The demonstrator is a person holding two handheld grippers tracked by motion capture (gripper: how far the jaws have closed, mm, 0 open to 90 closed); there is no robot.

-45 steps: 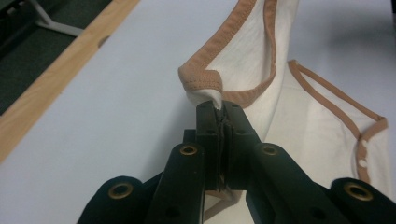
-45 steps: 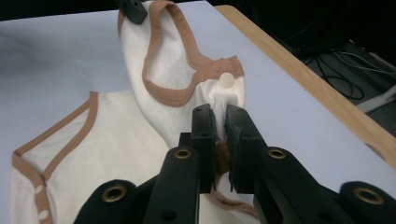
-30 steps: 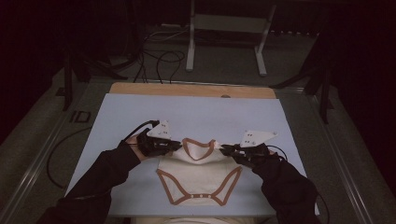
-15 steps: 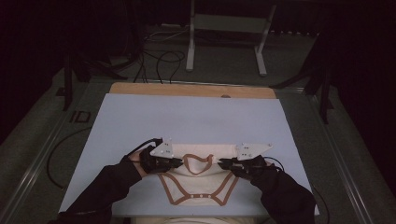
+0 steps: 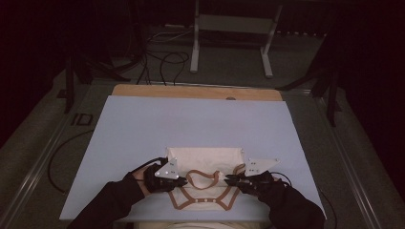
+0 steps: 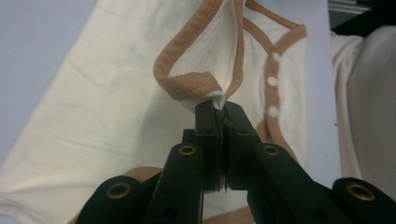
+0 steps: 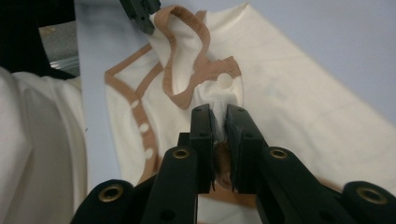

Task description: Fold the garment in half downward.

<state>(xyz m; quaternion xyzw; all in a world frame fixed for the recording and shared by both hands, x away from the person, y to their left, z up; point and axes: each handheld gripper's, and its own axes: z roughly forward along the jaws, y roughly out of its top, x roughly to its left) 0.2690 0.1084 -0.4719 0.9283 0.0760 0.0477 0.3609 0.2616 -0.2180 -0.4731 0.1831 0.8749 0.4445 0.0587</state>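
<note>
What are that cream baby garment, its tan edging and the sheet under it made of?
Garment: soft matte knit, probably cotton; it creases and drapes. Tan edging: stitched fabric binding, visible seam lines. Round snaps: pale, plastic or metal, unclear. Sheet: smooth, flat, pale blue, material unclear.

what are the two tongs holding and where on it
Both grip the cream garment at its brown-trimmed neck edge: the left tongs pinch one shoulder corner, the right tongs the other.
</note>
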